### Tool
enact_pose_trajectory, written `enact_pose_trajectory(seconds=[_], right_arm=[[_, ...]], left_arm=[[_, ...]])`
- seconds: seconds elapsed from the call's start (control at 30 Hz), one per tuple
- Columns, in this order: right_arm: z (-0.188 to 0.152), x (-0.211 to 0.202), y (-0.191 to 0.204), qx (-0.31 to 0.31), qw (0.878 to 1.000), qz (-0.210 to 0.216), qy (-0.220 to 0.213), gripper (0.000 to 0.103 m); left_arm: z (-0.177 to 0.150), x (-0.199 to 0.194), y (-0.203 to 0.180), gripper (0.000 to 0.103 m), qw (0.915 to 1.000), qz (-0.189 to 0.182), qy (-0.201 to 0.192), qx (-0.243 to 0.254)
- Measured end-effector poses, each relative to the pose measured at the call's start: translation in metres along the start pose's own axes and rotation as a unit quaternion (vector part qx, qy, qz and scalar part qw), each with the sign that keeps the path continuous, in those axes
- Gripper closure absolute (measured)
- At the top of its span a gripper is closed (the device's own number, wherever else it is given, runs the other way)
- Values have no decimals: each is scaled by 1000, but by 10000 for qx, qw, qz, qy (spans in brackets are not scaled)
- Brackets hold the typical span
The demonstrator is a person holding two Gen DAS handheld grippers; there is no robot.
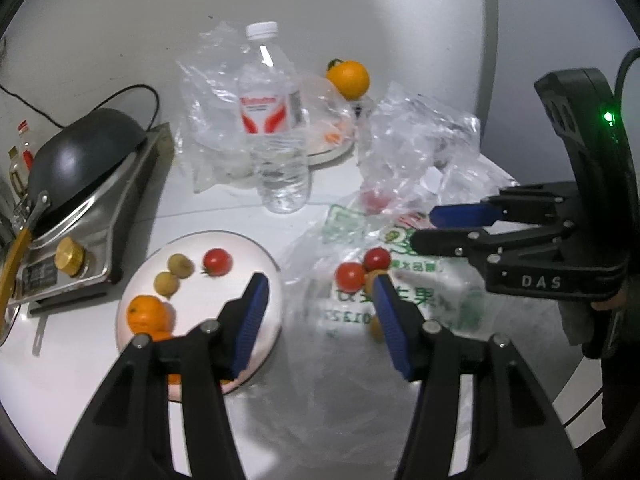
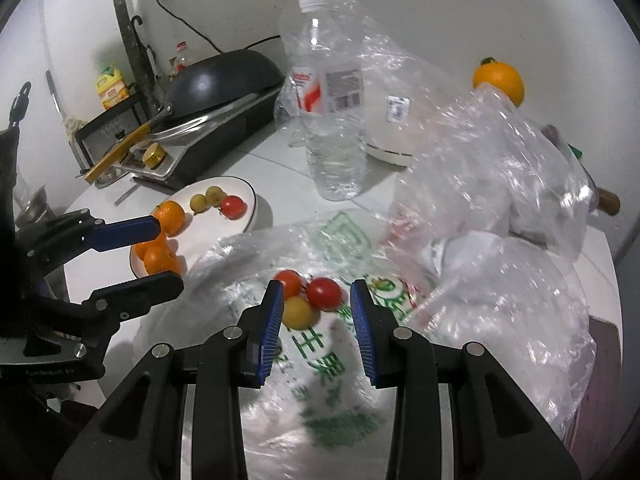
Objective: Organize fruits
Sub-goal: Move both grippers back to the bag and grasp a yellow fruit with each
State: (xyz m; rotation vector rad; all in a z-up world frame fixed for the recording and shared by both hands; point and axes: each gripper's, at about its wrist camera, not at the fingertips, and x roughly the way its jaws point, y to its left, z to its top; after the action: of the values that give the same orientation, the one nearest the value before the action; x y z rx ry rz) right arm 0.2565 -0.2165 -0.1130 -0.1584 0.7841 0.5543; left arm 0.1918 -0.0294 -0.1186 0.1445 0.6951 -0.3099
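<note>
Over the printed plastic bag (image 2: pixel 320 352) the right gripper (image 2: pixel 317 300) hovers with its jaws wide apart, holding nothing, just short of two red tomatoes (image 2: pixel 325 293) and a yellow fruit (image 2: pixel 298 313) lying on the bag. Beside it the left gripper (image 1: pixel 320 292), also spread wide and empty, reaches between the bag and the white plate (image 1: pixel 224 240) of oranges (image 1: pixel 146 315) and small fruits. A water bottle (image 2: pixel 332 92) and crumpled clear bags (image 2: pixel 480 168) crowd the table behind.

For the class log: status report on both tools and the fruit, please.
Left tool open, empty, by the plate. Right tool open over two cherry tomatoes and a yellow fruit on the printed bag. Crumpled clear bag close alongside.
</note>
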Motion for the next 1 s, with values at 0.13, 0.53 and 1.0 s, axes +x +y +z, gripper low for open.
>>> enact_pose_trajectory(seconds=[0.13,0.53,1.0], right_arm=[[-6,-2,-7,46,10000,-6,43,66],[-18,1,-23,182,9998,11,122,66],[-19,9,-26,222,9995,82,203,67]], left_arm=[[0,9,-12,47,9999,-47,95,80],[-6,39,-34,48,9987,-168,408,260],[-19,60,-50,74,9948,-424,747,538]])
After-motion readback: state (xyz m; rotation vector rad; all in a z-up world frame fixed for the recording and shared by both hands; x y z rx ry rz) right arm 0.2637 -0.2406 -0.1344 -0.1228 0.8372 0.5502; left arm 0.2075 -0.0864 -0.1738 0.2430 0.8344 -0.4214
